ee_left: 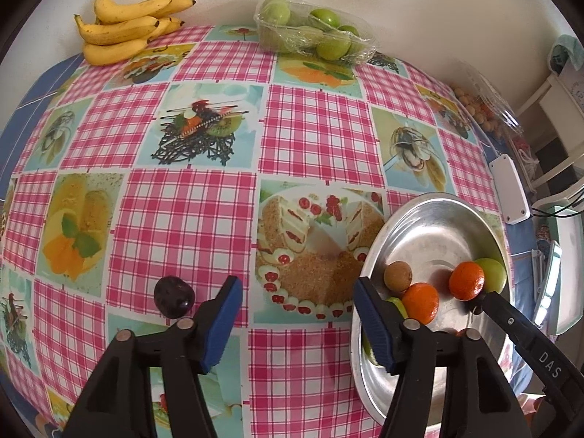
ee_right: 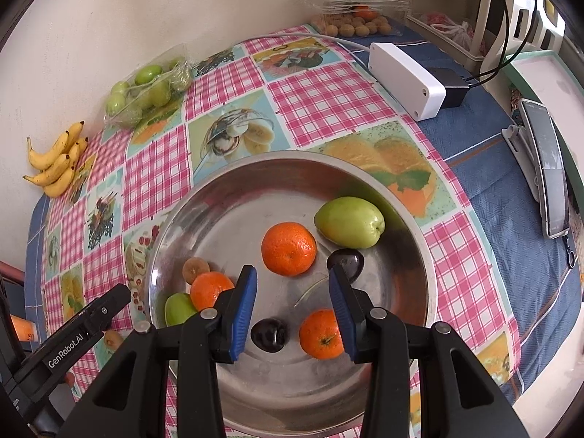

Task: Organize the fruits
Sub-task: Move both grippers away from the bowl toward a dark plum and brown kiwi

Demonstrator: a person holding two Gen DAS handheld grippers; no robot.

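The right gripper (ee_right: 292,306) hung wide open and empty over the round steel bowl (ee_right: 233,197) holding glossy oranges, green fruits and dark plums, while the left gripper (ee_left: 295,314), equally spread and empty, hovered beside a dark plum (ee_left: 173,296) on the checked tablecloth (ee_left: 310,124).

- Left gripper (ee_left: 297,315): jaws spread wide, nothing between them, over the checked tablecloth (ee_left: 189,226).
- Dark plum (ee_left: 173,296): on the cloth, just left of the left blue pad.
- Steel bowl (ee_left: 430,215): near right, holding a kiwi (ee_left: 398,276), two tangerines and green fruit.
- Bananas (ee_left: 124,27): far left.
- Clear tray of green fruit (ee_left: 314,29): far centre.
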